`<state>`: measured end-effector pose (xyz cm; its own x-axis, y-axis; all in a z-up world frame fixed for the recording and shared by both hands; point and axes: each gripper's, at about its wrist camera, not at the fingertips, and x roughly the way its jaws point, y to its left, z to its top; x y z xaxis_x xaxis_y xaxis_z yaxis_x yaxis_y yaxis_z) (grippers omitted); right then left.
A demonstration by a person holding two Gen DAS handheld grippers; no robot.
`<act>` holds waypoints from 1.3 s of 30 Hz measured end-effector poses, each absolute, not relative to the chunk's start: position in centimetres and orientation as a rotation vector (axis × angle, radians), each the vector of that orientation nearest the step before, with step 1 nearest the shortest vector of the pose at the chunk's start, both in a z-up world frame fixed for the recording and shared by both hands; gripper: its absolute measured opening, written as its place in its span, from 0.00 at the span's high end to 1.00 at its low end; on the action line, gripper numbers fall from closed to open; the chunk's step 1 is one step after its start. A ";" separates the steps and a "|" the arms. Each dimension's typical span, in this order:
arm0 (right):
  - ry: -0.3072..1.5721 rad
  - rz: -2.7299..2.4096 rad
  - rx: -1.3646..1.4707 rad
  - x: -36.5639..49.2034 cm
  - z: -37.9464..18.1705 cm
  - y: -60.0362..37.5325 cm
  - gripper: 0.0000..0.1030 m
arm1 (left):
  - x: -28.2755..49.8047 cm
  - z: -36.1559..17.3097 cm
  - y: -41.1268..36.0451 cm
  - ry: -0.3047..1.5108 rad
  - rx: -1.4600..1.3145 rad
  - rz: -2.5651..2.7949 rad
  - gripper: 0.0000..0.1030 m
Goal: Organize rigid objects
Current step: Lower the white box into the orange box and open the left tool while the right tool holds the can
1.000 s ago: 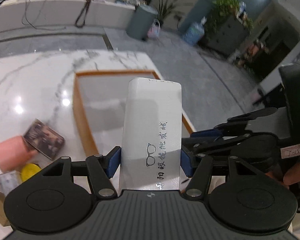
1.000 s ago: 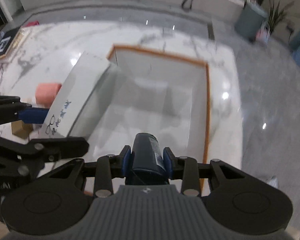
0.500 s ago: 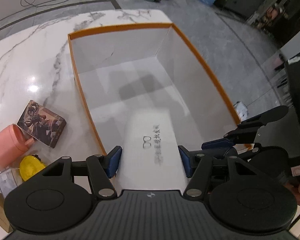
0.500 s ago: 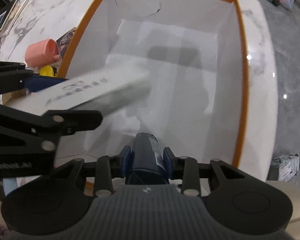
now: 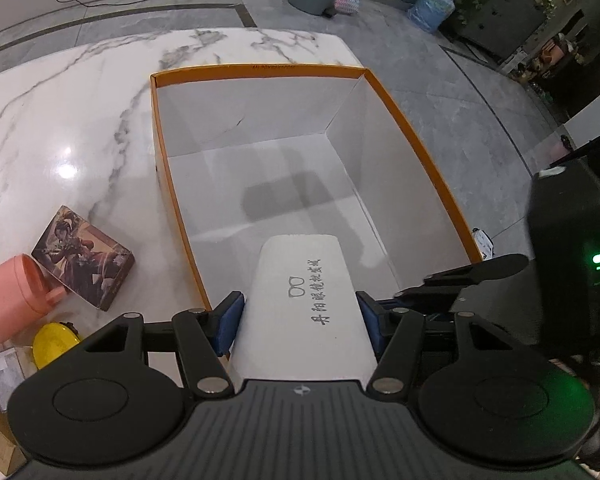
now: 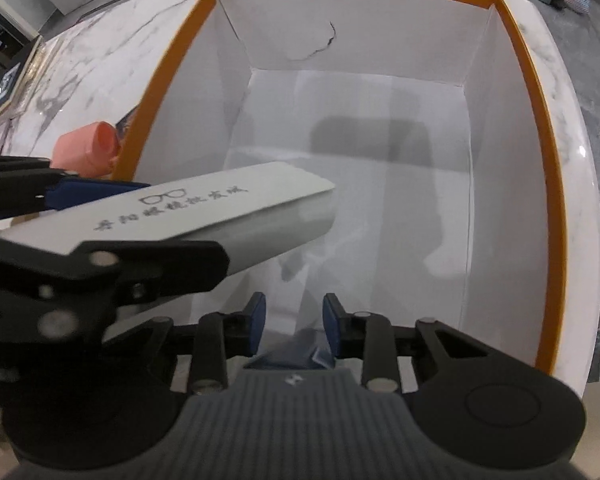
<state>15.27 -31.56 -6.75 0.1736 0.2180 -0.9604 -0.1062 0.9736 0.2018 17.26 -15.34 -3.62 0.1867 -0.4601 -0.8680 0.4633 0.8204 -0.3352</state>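
Observation:
My left gripper (image 5: 300, 316) is shut on a white glasses case (image 5: 300, 280) with printed glasses and characters. It holds the case low inside the orange-rimmed white box (image 5: 260, 69), near the front wall. In the right wrist view the case (image 6: 204, 208) slants across from the left, over the box (image 6: 532, 80). My right gripper (image 6: 294, 316) hangs over the box's near end and its jaws are closing. Box floor shows between its pads. A dark blue object (image 6: 292, 350) is a blur low at the pads' roots, seemingly slipping out. The right gripper (image 5: 420, 288) shows beside the case.
On the marble table (image 5: 80, 120) left of the box lie a pink cup (image 5: 12, 292), a picture-printed tin (image 5: 84, 256), a yellow object (image 5: 54, 344) and a small clear box (image 5: 2, 372). The table edge runs just right of the box, with grey floor beyond.
Both grippers sank toward the box. The glasses case went from above the rim to down inside it. The dark blue object dropped from between the right pads, which drew closer together.

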 end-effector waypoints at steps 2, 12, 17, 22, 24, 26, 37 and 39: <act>1.387 0.236 0.114 15.2 -7.0 -31.7 0.77 | 17.2 -3.6 -15.4 1.215 0.001 -0.654 0.34; 1.379 0.218 0.062 15.3 -7.1 -31.6 0.80 | 17.0 -3.6 -14.9 1.216 -0.024 -0.668 0.29; 1.351 0.227 0.003 15.6 -6.9 -30.8 0.85 | 16.8 -3.2 -14.8 1.203 -0.028 -0.649 0.30; 1.373 0.208 -0.016 16.2 -7.3 -31.1 0.82 | 16.5 -2.6 -14.2 1.189 -0.052 -0.651 0.30; 1.392 0.194 -0.038 16.3 -7.3 -30.9 0.80 | 16.4 -2.6 -14.2 1.185 -0.040 -0.662 0.32; 1.395 0.190 -0.057 16.2 -7.0 -31.1 0.79 | 16.2 -2.7 -14.5 1.182 -0.036 -0.661 0.34; 1.357 0.148 -0.067 16.3 -5.1 -32.4 0.54 | 16.1 -2.0 -13.9 1.141 -0.060 -0.653 0.33; 1.350 0.145 -0.066 16.1 -4.7 -32.4 0.52 | 15.9 -1.5 -13.8 1.123 -0.055 -0.652 0.33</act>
<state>16.13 -32.43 -4.68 0.2114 0.0660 -0.9752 -0.1426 0.9891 0.0360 15.94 -13.82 -1.49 0.2689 -0.5096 -0.8173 0.4564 0.8147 -0.3578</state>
